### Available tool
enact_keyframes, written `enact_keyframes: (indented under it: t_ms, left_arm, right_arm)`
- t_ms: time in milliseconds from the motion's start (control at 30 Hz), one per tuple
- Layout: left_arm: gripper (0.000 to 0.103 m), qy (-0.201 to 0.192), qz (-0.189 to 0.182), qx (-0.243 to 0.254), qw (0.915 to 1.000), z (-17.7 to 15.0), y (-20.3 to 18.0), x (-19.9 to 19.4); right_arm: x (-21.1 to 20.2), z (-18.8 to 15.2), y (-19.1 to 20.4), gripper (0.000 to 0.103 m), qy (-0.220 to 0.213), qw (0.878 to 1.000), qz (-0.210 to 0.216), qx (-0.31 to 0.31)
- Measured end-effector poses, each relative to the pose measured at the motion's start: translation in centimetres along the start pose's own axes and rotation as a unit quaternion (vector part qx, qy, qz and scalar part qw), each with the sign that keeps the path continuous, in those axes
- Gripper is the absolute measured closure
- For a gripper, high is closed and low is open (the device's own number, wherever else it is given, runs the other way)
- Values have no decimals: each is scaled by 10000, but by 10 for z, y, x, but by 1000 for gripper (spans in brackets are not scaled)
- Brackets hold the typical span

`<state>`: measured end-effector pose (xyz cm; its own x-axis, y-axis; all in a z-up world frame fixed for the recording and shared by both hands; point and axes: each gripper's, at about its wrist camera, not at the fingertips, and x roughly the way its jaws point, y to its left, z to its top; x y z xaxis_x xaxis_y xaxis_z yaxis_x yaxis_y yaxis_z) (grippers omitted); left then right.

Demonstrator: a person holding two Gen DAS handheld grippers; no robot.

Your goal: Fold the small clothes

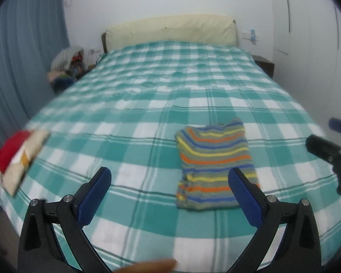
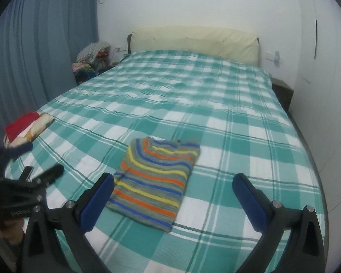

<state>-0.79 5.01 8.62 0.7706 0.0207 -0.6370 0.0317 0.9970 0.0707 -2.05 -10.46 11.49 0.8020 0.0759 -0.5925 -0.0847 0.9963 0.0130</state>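
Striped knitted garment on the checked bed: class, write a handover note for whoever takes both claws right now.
Left claw: open, empty, above the near edge of the green-and-white checked bed cover.
Right claw: open, empty, alongside.
Multicoloured striped knitted garment: lies folded in a neat rectangle on the cover, touched by neither claw.
Red and cream folded clothes: stacked at the bed's left edge.
Done: striped garment folded.
Left: probably moving it to the stack; no unfolded garment is in view.

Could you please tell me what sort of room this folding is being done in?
A bedroom, most likely in a home: a bed with a padded headboard fills it, blue curtains hang at the left, and the folded striped garment lies on the bed.
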Motion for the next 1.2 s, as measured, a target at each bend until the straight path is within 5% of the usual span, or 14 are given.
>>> enact_keyframes:
  t_ms: [300, 400, 500, 700, 967, 1067, 1200]
  left_arm:
    - [0, 63, 23, -288, 9996, -9, 4, 30]
    - [0, 311, 228, -29, 9993, -20, -5, 47]
    - [0, 386, 266, 198, 9987, -25, -13, 52]
    - [0, 418, 112, 82, 9990, -24, -13, 39]
    - [0, 563, 271, -16, 9980, -24, -1, 21]
    - [0, 687, 495, 4, 9964, -29, 5, 4]
    - [0, 501, 336, -110, 9981, -41, 11, -12]
  right_arm:
    - [23, -21, 12, 0, 163, 9994, -306, 14]
    - [62, -51, 16, 0, 691, 9974, -190, 11]
    - [71, -59, 20, 0, 763, 9969, -205, -64]
    - [40, -39, 23, 0, 231, 9989, -386, -135]
    - [39, -49, 17, 0, 844, 9958, -321, 139]
    - [25, -51, 17, 0, 897, 9953, -305, 204]
    - [-12, -61, 19, 0, 663, 9966, -435, 202]
